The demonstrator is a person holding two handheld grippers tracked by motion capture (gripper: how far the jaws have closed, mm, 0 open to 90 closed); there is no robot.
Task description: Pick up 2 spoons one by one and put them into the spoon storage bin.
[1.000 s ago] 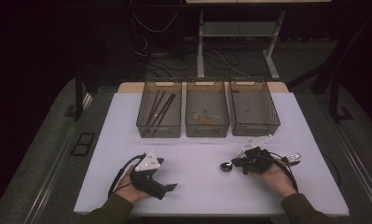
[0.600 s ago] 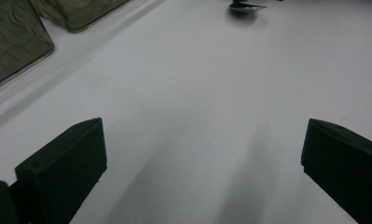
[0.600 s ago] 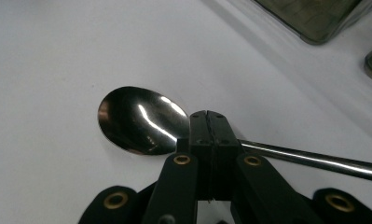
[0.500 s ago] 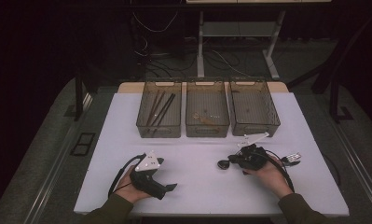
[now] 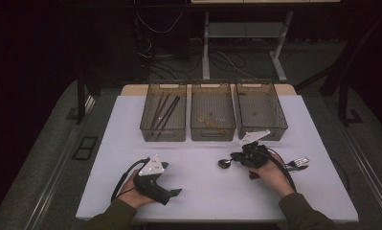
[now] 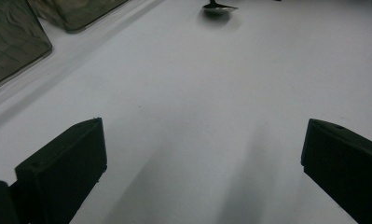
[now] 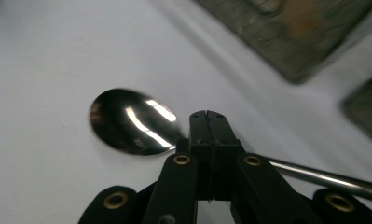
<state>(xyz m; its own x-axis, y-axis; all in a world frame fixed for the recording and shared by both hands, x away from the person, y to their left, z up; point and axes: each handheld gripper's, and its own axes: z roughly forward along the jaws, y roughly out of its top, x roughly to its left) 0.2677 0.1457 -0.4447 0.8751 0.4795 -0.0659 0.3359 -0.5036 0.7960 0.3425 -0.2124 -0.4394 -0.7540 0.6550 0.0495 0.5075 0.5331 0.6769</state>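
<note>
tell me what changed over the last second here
The right gripper, shut on the spoon, edged a little toward the bins with it, and the spoon went along. The left gripper stayed put with open jaws; the bins and their contents are unchanged.

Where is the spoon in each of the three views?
High view: spoon right of centre on the white table, bowl just left of the right gripper.
Left gripper view: spoon bowl at the top edge.
Right gripper view: bowl left of centre, the shut jaws on its neck.
Shared landmark: the middle bin.
</note>
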